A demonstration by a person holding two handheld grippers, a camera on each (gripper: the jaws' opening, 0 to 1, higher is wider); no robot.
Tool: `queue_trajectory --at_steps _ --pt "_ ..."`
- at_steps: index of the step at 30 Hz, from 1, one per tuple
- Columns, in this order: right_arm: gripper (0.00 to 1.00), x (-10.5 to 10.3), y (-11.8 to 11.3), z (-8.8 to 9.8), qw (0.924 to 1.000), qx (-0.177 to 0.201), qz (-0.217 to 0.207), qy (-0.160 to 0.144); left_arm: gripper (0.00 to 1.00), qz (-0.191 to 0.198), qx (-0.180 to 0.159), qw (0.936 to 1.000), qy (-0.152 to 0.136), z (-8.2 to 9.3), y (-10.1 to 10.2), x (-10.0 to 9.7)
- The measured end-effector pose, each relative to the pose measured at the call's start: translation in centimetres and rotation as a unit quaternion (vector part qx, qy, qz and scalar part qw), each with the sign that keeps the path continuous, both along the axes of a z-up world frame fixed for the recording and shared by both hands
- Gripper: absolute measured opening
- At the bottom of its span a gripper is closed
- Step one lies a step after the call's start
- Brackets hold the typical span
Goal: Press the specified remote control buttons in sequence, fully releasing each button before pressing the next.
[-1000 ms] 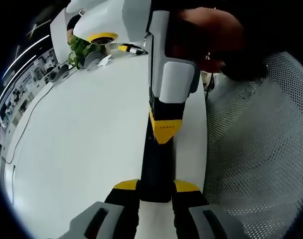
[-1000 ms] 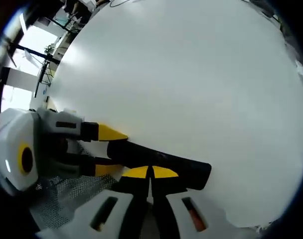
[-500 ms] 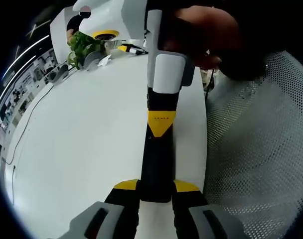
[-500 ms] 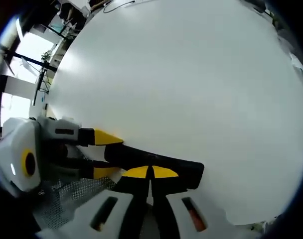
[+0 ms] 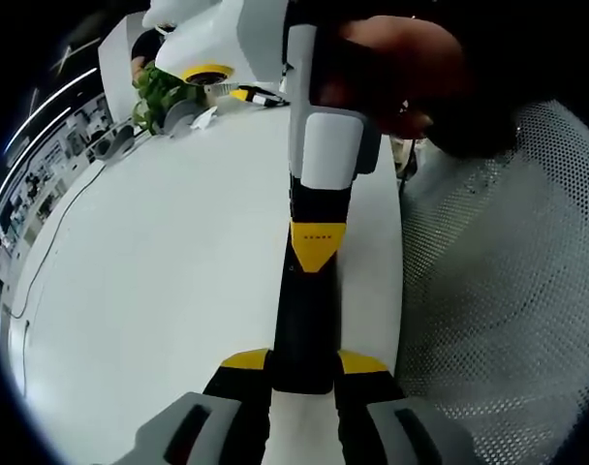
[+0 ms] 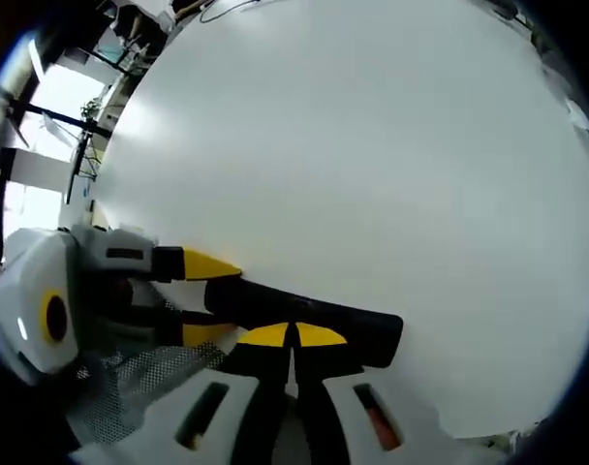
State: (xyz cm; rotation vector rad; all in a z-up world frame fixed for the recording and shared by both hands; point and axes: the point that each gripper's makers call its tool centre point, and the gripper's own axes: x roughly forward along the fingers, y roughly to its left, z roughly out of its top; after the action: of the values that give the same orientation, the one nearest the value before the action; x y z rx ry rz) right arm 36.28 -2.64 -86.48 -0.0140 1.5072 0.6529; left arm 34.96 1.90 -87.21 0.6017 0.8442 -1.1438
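A grey mesh chair back stood beside the white tabletop, with a green leafy plant at the far edge. A long, slim black remote control lay on the table. The left gripper clamped its near end between yellow-tipped jaws. The right gripper, jaws closed together, pressed its tips on the remote's top face.
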Motion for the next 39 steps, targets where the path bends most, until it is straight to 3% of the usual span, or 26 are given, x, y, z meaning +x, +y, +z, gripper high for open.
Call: queue_trajectory --at_steps 14,22,26,39 --pt "0.00 0.0 -0.1 -0.1 0.9996 0.010 -0.021 0.017 0.25 -0.004 -0.002 1.0000 -0.001 0.0 -0.1 0.0" --pt "0.00 0.0 0.0 -0.1 0.9998 0.006 -0.014 0.011 0.25 -0.005 -0.003 1.0000 -0.002 0.0 0.0 0.0" --pt "0.00 0.0 -0.2 -0.1 0.9988 0.018 -0.037 0.025 0.25 -0.002 -0.004 1.0000 -0.003 0.0 0.0 0.0" --pt "0.00 -1.3 -0.6 -0.3 0.9989 -0.008 -0.007 0.046 0.25 -0.001 -0.004 1.0000 -0.003 0.0 -0.1 0.0"
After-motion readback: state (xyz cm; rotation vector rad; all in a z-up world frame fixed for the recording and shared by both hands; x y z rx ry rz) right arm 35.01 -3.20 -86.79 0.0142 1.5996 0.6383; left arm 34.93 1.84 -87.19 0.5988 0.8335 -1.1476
